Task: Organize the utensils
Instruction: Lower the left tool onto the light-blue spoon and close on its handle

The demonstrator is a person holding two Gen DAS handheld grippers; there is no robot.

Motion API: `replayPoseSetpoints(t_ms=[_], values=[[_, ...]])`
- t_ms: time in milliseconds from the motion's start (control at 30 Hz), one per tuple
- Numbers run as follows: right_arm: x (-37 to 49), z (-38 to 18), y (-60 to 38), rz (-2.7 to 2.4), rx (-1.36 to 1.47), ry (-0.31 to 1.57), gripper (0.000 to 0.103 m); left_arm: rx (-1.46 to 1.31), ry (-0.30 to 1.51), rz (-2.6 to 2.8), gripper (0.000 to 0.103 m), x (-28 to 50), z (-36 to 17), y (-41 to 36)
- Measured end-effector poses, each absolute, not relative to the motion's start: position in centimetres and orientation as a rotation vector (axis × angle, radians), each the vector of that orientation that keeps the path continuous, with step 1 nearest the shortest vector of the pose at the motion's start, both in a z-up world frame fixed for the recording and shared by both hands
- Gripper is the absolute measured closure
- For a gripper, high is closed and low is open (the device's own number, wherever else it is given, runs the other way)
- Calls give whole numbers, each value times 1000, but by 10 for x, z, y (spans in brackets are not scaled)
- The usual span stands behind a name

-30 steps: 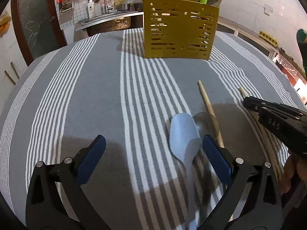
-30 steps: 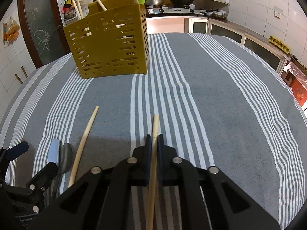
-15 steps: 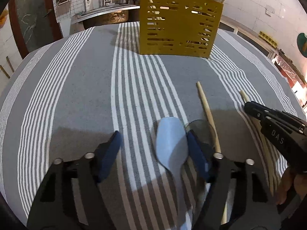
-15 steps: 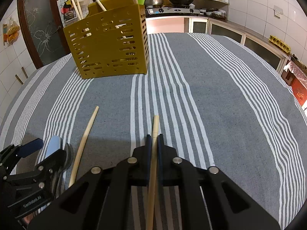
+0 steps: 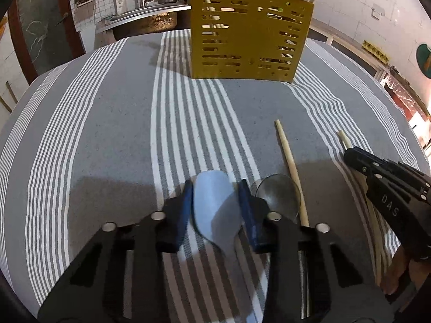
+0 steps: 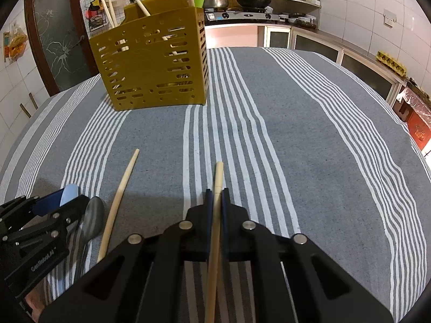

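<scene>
Left wrist view first: my left gripper (image 5: 215, 210) sits low over the striped table (image 5: 107, 134), and between its blue fingers (image 5: 184, 212) lies a pale blue spoon (image 5: 215, 204), bowl pointing away from me, handle running back under the gripper. It is matte, broad and rounded at the tip. These fingers have just been closing in on it; they now flank the bowl tightly on both sides, though I cannot tell whether the pads actually press on it. Just right of it lies a metal spoon (image 5: 278, 195), shiny and dark, its bowl partly behind the right-hand finger. Touching that bowl's right edge is a loose wooden chopstick (image 5: 289, 164), pale and tapered, lying flat and pointing away. Further right, my right gripper (image 5: 350, 156) comes in from the edge with a second chopstick (image 5: 343, 137) poking out past its tip.

At the far side of the table stands a yellow slotted caddy (image 5: 247, 32), upright, with wooden sticks leaning inside.

Right wrist view, same order: the left gripper (image 6: 64, 202) with the blue spoon (image 6: 70, 193), the metal spoon (image 6: 93, 218), the loose chopstick (image 6: 121, 196), then my right gripper (image 6: 215, 196), its fingers (image 6: 225, 215) together and clamped on the second chopstick (image 6: 216, 185), which runs straight out ahead. The caddy (image 6: 153, 64) stands well beyond.
</scene>
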State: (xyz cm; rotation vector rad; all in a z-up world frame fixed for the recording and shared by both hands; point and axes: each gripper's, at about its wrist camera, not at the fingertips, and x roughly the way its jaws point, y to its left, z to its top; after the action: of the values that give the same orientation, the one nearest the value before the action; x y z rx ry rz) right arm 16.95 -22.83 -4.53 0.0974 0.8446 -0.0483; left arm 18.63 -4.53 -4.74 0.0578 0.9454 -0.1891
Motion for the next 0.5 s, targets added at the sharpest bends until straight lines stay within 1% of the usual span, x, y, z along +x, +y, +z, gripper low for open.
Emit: replayPoseSetpoints(t_ms=[267, 500], values=[[169, -39, -231, -46, 119, 825, 97, 37, 941, -202, 73, 189, -46, -42], [166, -19, -237, -42, 127, 770, 97, 15, 907, -195, 73, 193, -38, -36]])
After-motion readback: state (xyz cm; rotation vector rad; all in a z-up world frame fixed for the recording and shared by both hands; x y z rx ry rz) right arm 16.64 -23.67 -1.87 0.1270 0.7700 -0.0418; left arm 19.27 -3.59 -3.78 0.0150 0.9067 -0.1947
